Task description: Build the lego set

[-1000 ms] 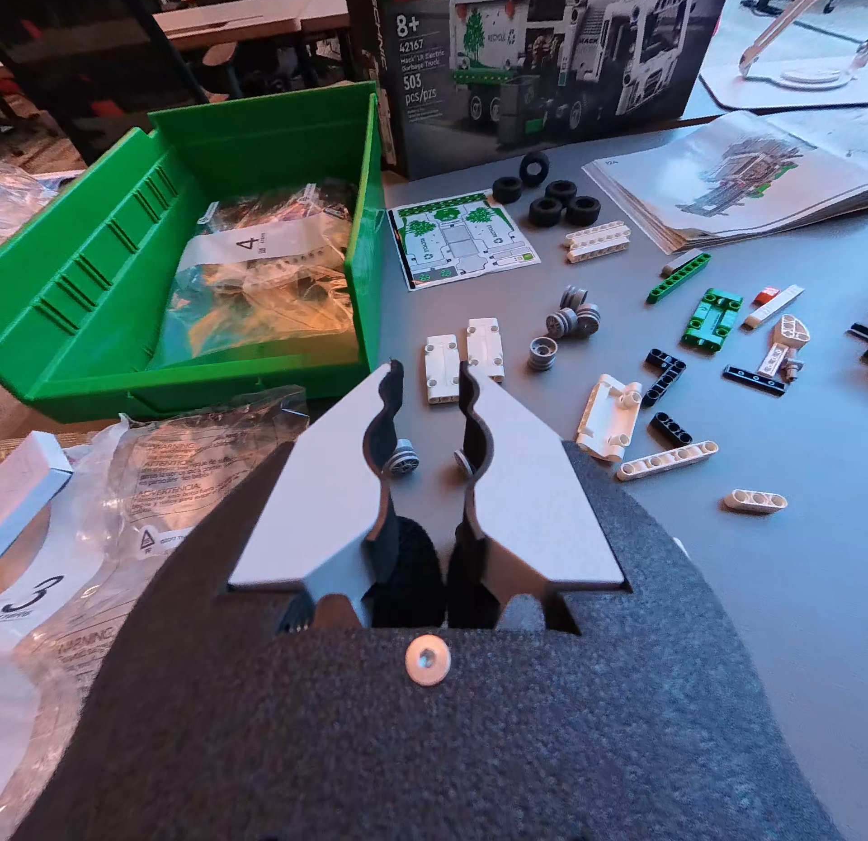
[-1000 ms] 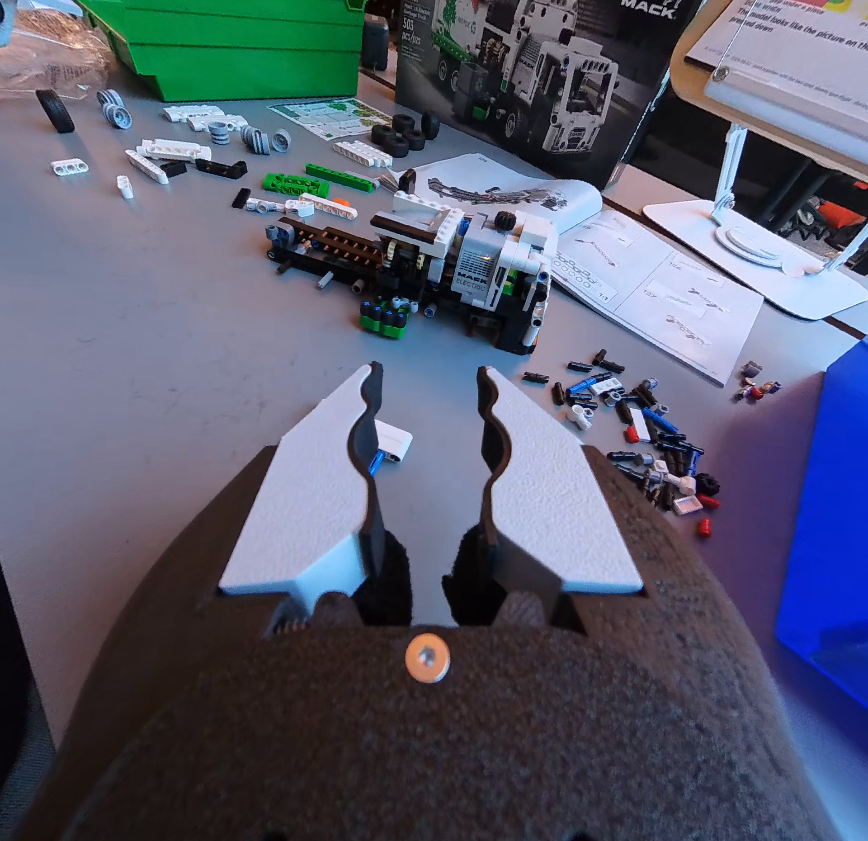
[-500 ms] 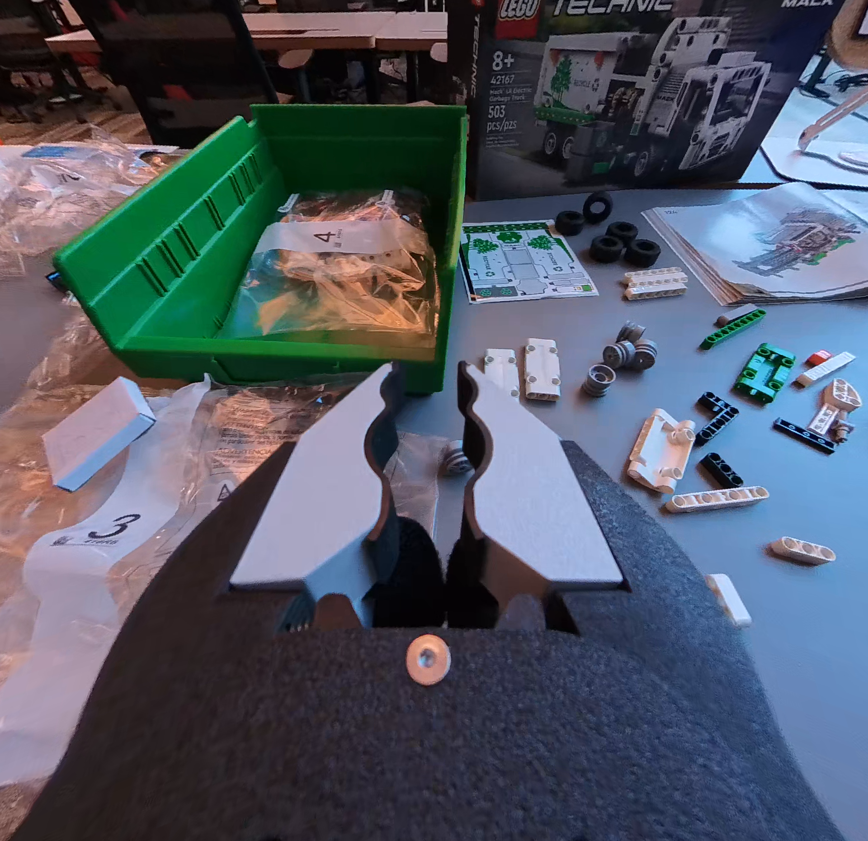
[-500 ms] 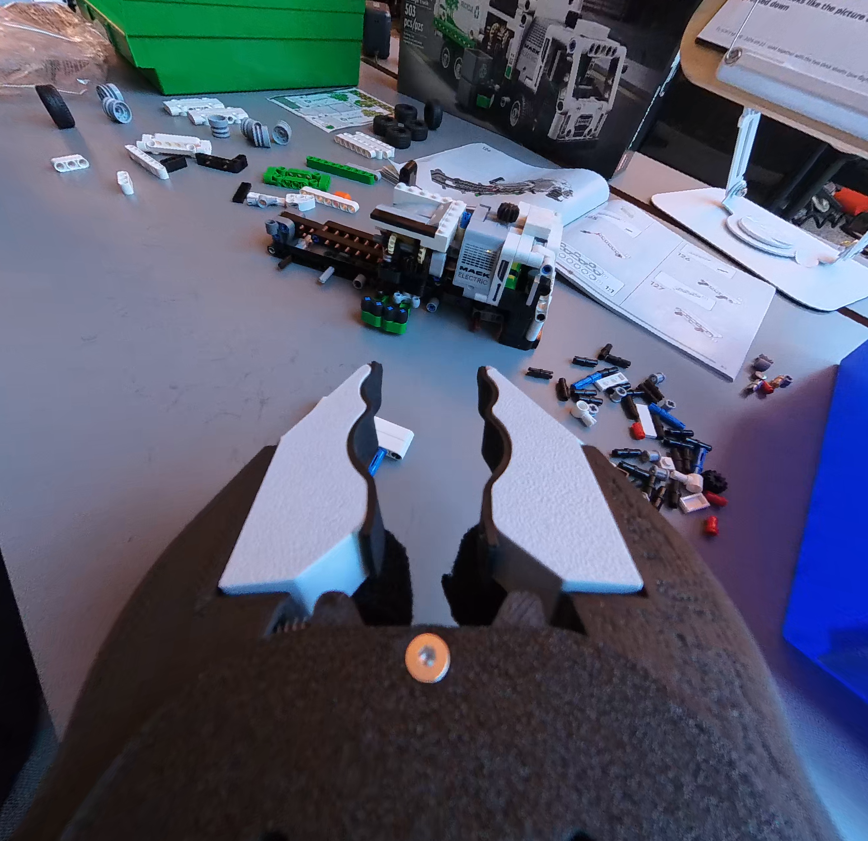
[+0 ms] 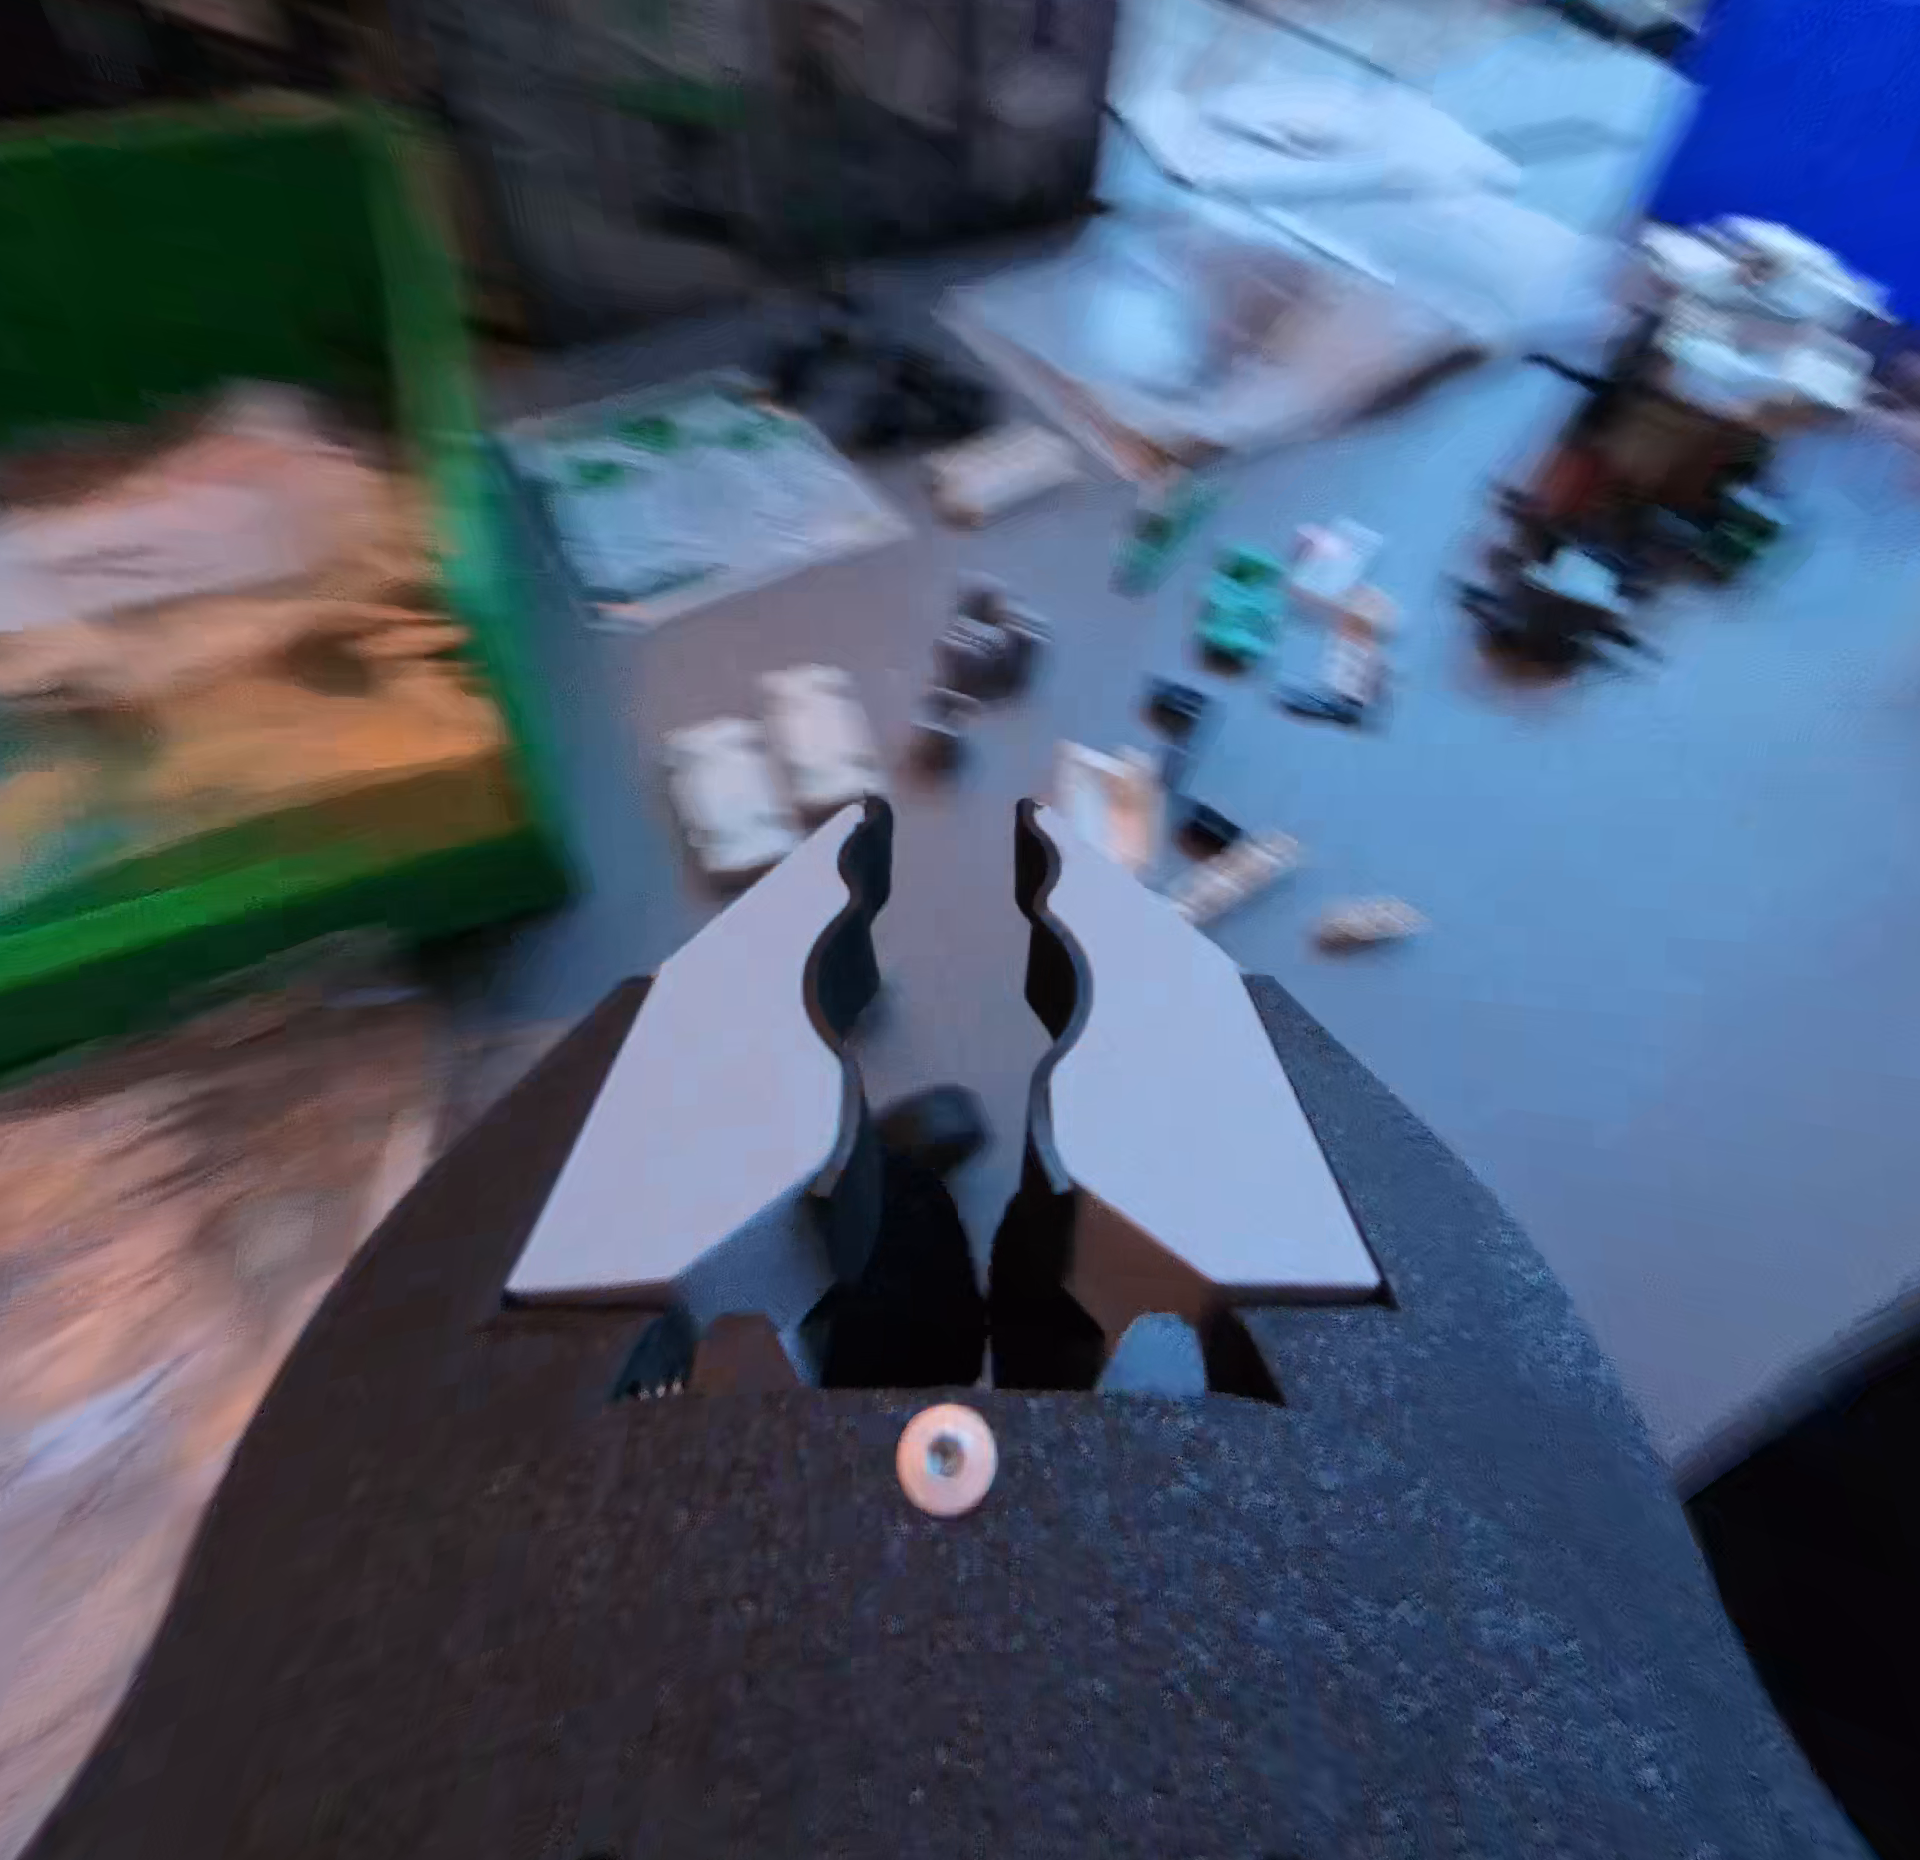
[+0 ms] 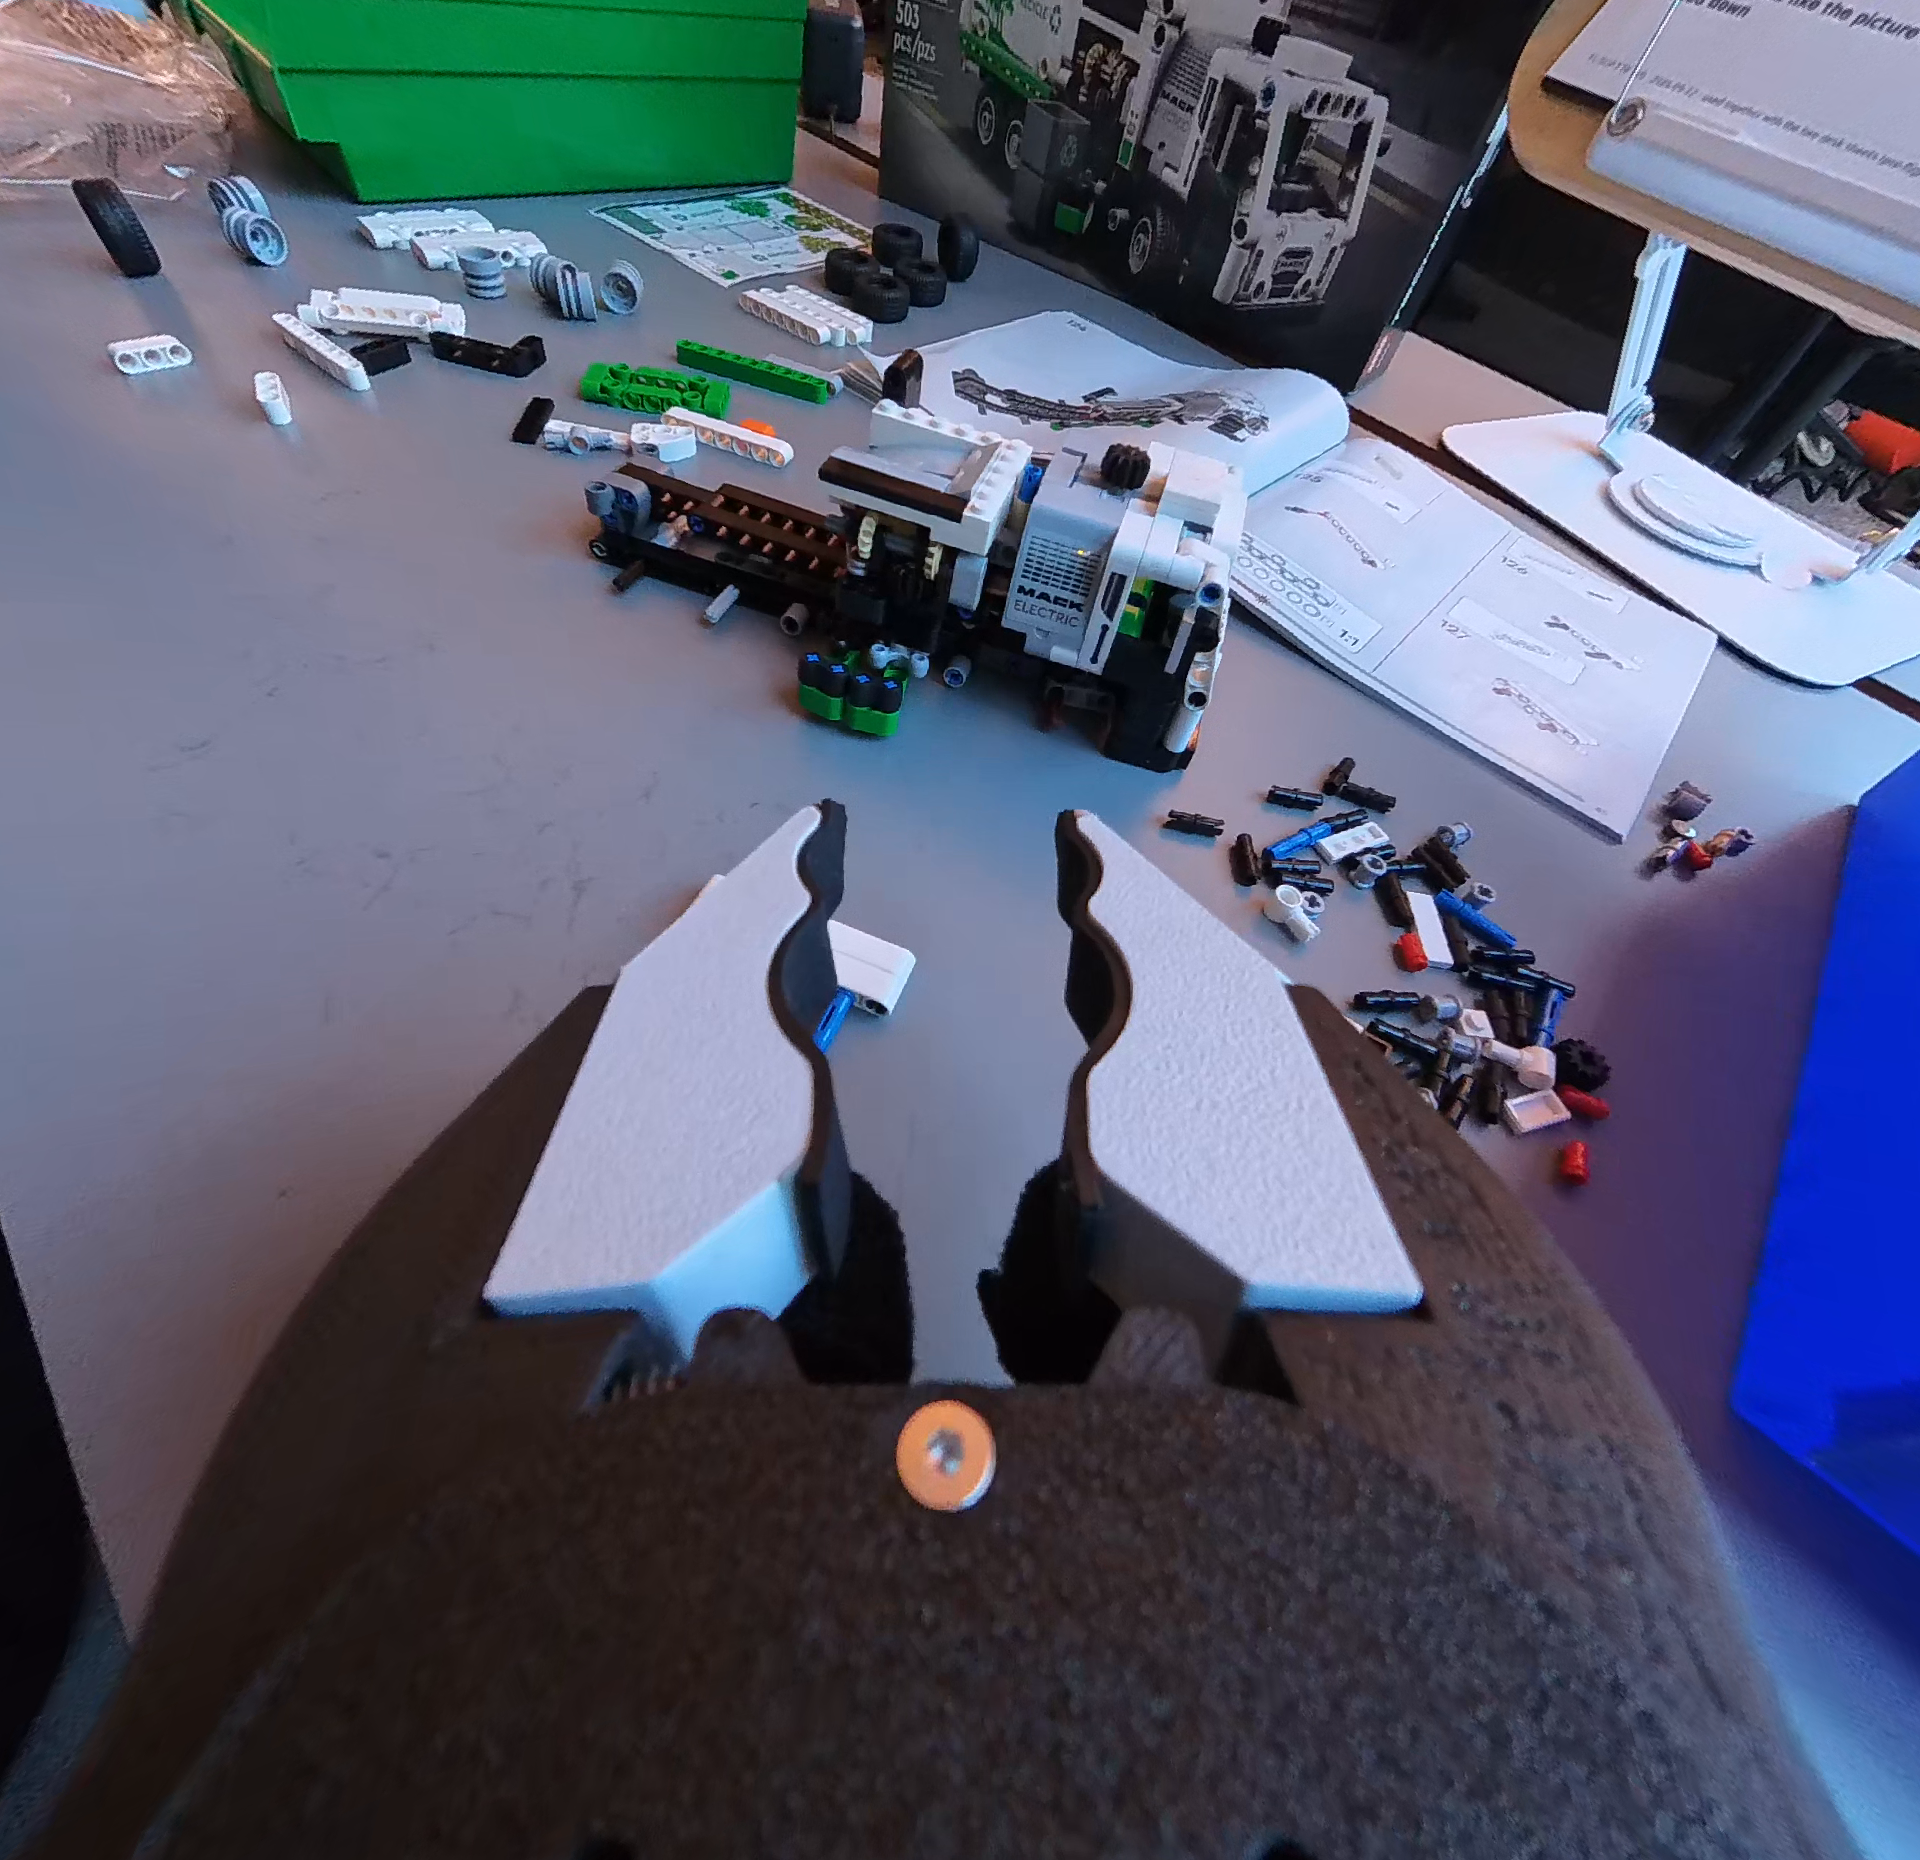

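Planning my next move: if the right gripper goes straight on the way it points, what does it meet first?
Bare grey table first, then probably the half-built truck near its cab. The right gripper has open, empty jaws. Depth is hard to judge.

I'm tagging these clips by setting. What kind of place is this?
Probably an indoor workroom or lab set up for model building: a grey tabletop holds a part-built white and black toy truck, an open instruction booklet and green plastic bins.

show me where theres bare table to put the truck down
Bare grey table spreads left of the half-built truck, below the white beams. Right of the right gripper it is crowded: a pile of small pins, then the blue bin.
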`<control>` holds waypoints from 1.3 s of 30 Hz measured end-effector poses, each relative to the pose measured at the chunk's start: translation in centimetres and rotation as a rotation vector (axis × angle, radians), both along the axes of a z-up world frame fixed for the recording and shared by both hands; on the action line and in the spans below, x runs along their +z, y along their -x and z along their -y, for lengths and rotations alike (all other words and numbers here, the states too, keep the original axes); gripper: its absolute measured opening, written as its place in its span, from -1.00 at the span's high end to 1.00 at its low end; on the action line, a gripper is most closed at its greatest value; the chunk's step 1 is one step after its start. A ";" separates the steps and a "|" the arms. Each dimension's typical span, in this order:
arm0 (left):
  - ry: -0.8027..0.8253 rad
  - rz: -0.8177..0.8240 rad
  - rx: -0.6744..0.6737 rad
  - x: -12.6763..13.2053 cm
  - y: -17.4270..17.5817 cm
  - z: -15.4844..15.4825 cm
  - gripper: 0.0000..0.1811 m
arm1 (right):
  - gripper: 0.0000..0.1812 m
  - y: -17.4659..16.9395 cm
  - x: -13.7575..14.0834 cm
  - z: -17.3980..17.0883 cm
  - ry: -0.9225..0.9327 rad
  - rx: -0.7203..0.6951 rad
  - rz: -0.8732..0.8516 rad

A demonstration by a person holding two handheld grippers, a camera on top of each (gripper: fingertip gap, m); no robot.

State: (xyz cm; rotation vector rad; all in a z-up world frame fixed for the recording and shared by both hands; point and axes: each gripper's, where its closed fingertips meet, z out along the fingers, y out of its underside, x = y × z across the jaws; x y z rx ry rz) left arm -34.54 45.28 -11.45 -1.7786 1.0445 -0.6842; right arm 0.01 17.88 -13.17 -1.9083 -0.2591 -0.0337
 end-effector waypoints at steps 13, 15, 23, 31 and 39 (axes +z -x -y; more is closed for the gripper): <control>-0.013 -0.428 -0.435 -7.3 -6.1 5.4 0.75 | 0.56 0.2 -0.1 0.0 0.005 0.016 -0.010; 0.010 -0.430 -0.464 -7.6 -6.2 5.9 0.85 | 0.56 0.2 -0.1 0.0 0.005 0.018 -0.010; -0.021 -0.363 -0.496 -4.8 -7.4 7.6 0.93 | 0.56 0.2 -0.2 -0.1 0.015 0.017 -0.010; 0.130 -0.196 -0.813 -1.3 -19.2 23.0 0.92 | 0.60 0.4 -4.2 2.4 0.284 0.093 0.102; 0.189 -0.347 -0.907 -5.4 -26.3 30.4 0.93 | 0.67 2.1 -5.1 3.4 0.345 0.169 -0.009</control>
